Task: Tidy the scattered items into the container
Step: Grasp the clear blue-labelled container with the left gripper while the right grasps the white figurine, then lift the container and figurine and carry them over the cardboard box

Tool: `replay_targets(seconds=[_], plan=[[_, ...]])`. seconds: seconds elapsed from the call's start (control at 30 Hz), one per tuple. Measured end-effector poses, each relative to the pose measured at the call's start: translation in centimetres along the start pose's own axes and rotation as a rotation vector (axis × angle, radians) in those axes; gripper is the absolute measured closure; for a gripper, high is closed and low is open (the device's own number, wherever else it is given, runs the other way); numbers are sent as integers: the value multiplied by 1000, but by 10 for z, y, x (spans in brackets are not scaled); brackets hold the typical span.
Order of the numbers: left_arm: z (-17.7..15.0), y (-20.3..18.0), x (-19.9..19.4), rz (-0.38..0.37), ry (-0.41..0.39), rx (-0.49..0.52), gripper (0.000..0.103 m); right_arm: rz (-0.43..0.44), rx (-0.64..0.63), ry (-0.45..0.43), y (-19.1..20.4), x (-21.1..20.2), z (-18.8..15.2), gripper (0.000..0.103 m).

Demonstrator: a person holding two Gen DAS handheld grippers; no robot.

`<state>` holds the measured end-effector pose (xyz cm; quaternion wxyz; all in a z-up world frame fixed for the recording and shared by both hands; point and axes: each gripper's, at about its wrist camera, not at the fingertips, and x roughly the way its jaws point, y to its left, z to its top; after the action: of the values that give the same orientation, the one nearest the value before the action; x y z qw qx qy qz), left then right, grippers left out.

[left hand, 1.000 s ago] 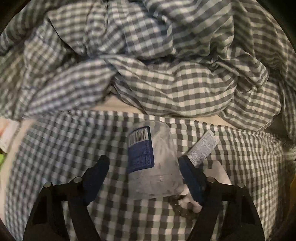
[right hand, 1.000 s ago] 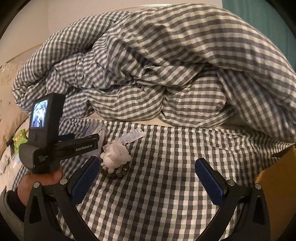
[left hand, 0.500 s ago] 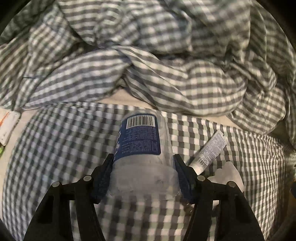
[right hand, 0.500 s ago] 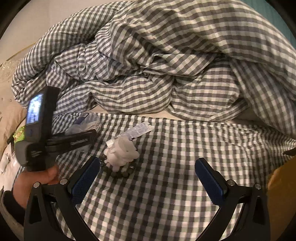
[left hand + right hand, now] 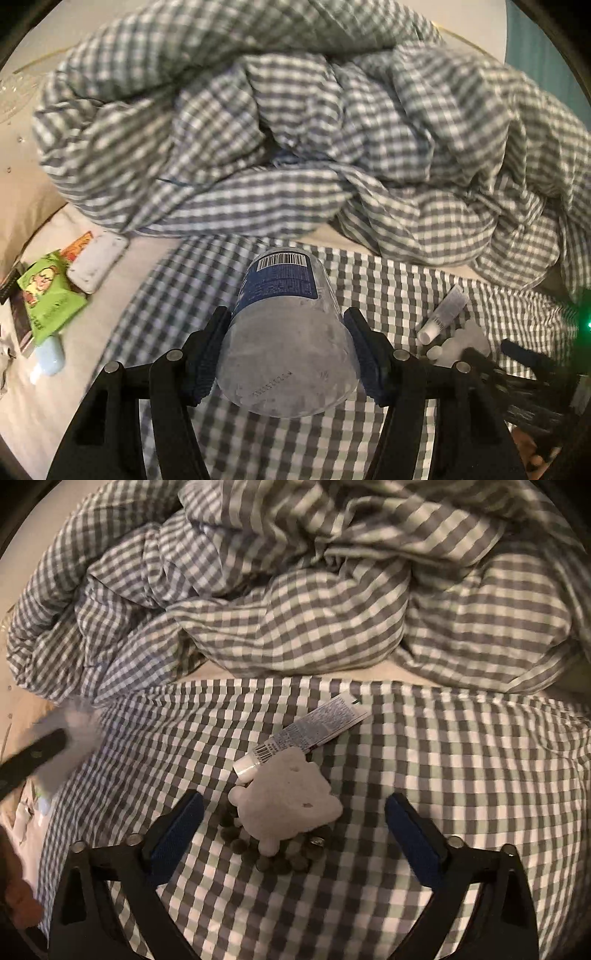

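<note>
Gingham bedding fills both of your views: a rumpled grey-and-white checked duvet [image 5: 295, 122] heaped across the upper half, and a flat checked sheet [image 5: 461, 775] spread over the bed below it. Your left gripper [image 5: 288, 354] has its blue-padded fingers [image 5: 207, 354] clenched on a clear plastic bottle with a dark blue barcoded label [image 5: 286, 325], bottom end toward the camera at the lower centre of the left view, raised off the sheet. At the left edge of that view a green snack packet [image 5: 48, 295] and a white flat pack [image 5: 98, 258] lie on the cream mattress. Your right gripper [image 5: 295, 834] is closing, its fingers [image 5: 177, 830] not yet pressing on anything; between them, at the centre of the right view, a white cat-shaped plush figure [image 5: 288, 805] lies on a string of dark round beads [image 5: 273, 856]. A small white printed tube [image 5: 310, 731] lies just above the figure, its cap touching it. No container can be made out for certain in either view.
</note>
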<state>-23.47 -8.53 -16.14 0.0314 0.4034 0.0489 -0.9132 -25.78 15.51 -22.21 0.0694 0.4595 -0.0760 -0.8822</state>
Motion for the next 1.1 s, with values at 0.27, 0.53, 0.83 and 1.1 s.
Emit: replay_targets(seconds=[0.27,0.53,0.83,1.1], plan=[[6,6,-29,-13,-48,7,39,-10,3,45,6,22,1,38],[4,9,-38,-25,-61,-10,39,-13,-35,-17,13,4,-2,39],[1,3,-60,-34,-79,-10,39,-5,-47,-119,15,-46,2,39],[4,-20,-106,-44,-144,22,39,6,-46,-243,13,-127,-4,39]])
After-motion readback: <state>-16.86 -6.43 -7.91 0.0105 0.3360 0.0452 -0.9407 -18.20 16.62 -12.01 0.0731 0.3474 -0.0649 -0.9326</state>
